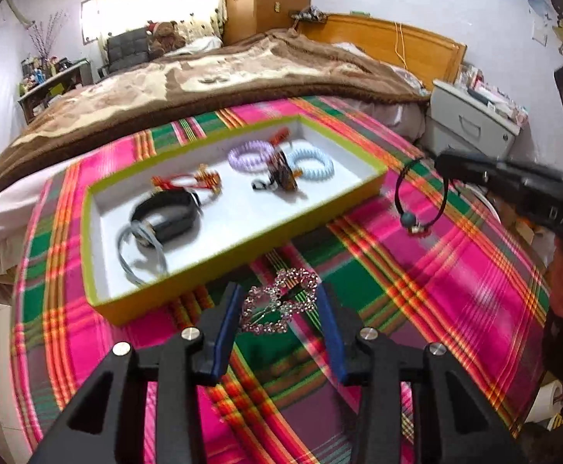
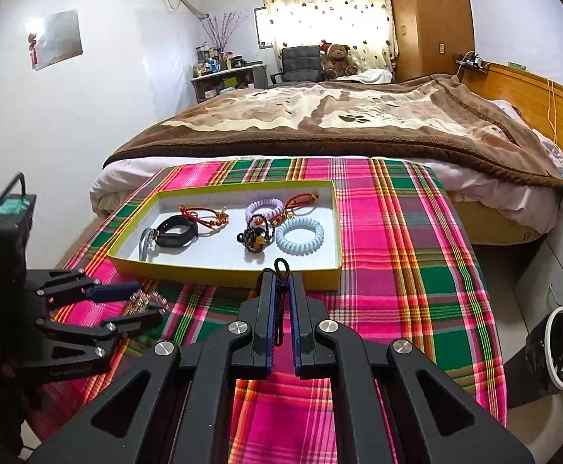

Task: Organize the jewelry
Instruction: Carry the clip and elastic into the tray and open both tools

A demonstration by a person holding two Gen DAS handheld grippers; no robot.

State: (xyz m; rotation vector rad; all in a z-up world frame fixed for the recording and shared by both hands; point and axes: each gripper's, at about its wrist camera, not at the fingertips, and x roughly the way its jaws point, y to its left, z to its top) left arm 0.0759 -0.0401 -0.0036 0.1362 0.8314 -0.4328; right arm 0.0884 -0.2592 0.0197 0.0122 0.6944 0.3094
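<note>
Plaid cloth (image 2: pixel 397 232): left gripper (image 1: pixel 279 301) grasps one brooch (image 1: pixel 281 301), right gripper (image 2: pixel 281 290) one cord (image 2: pixel 281 294)

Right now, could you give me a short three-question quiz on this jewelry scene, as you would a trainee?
1. True or false: the right gripper is shut on a black cord bracelet.
2. What sits between the left gripper's fingers? A) rhinestone hair clip B) watch C) ring
3. Which colours are the two coil bands in the tray?

Key: 1 true. 2 A. 3 The purple coil band and the light blue coil band.
</note>
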